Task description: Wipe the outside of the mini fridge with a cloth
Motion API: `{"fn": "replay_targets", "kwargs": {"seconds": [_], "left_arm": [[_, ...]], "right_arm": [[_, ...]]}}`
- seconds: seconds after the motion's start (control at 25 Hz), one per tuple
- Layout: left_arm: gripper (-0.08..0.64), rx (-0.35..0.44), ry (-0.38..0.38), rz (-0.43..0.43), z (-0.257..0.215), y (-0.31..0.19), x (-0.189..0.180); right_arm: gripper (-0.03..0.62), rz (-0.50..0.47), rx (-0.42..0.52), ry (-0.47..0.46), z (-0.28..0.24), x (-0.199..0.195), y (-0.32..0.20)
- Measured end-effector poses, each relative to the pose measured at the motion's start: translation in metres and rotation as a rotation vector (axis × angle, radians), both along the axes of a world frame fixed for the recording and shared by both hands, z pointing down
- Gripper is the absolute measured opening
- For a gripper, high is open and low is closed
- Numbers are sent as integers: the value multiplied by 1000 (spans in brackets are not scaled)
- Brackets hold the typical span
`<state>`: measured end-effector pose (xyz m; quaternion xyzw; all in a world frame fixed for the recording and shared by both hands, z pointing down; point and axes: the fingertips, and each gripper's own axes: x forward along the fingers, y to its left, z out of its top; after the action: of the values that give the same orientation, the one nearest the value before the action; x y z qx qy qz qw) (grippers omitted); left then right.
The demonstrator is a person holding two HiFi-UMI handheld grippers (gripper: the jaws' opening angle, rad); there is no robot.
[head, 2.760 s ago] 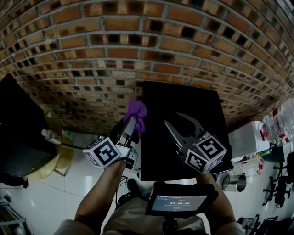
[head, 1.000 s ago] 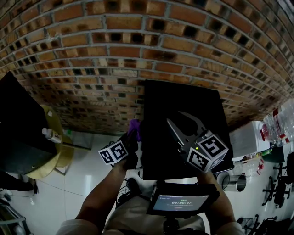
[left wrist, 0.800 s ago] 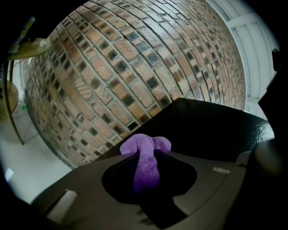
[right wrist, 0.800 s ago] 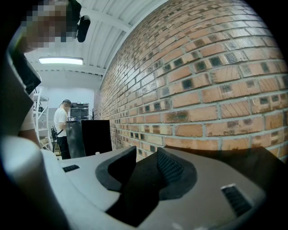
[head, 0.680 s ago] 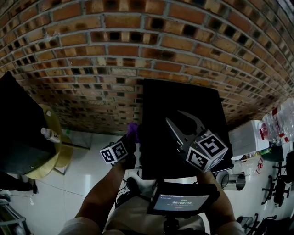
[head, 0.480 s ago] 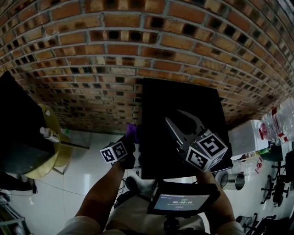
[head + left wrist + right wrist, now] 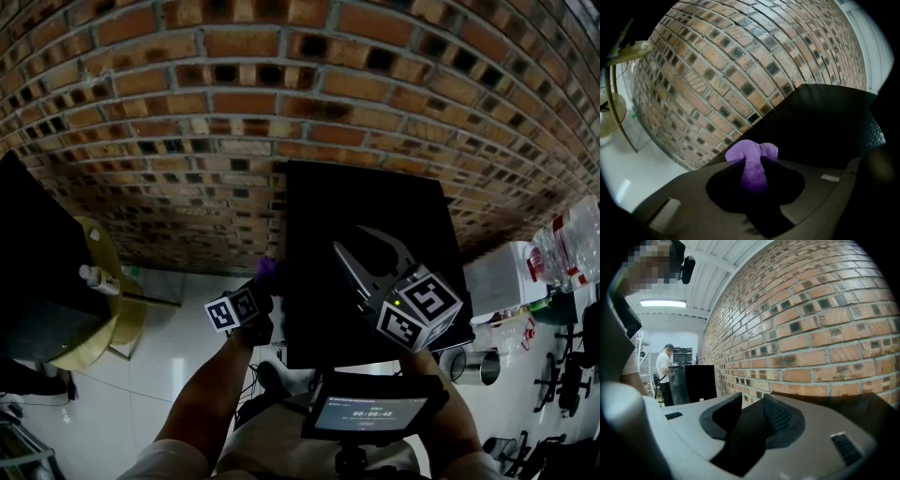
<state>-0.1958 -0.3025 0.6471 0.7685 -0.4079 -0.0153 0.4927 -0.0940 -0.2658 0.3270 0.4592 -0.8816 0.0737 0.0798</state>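
Note:
The black mini fridge (image 7: 375, 197) stands against the brick wall, and the head view looks down on its top. My left gripper (image 7: 265, 284) is low beside the fridge's left side and is shut on a purple cloth (image 7: 269, 271). In the left gripper view the cloth (image 7: 751, 151) bulges out past the jaws, against the dark fridge side (image 7: 825, 122). My right gripper (image 7: 361, 246) hovers over the fridge top with its jaws apart. The right gripper view shows this gripper (image 7: 752, 401) with nothing between its pads, pointing along the wall.
A round yellowish side table (image 7: 112, 323) with a small white bottle (image 7: 97, 277) stands at the left, beside a black cabinet (image 7: 28, 272). At the right are a white box (image 7: 502, 279) and water bottles (image 7: 567, 246). A person (image 7: 663, 372) stands far off.
My left gripper has sunk down the fridge's left side with the purple cloth, from near the top edge to well below it. The right gripper has stayed over the top.

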Motion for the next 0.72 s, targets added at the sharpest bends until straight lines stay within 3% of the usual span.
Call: {"fn": "replay_targets", "kwargs": {"seconds": [0.2,0.72], "left_arm": [[87,10,17,-13,-5,-1,-3],[86,92,188,-74,-62,9,-13]], "right_arm": [[138,5,1,1,-1,2,0],[138,13,7,0,-2,4,-2]]}}
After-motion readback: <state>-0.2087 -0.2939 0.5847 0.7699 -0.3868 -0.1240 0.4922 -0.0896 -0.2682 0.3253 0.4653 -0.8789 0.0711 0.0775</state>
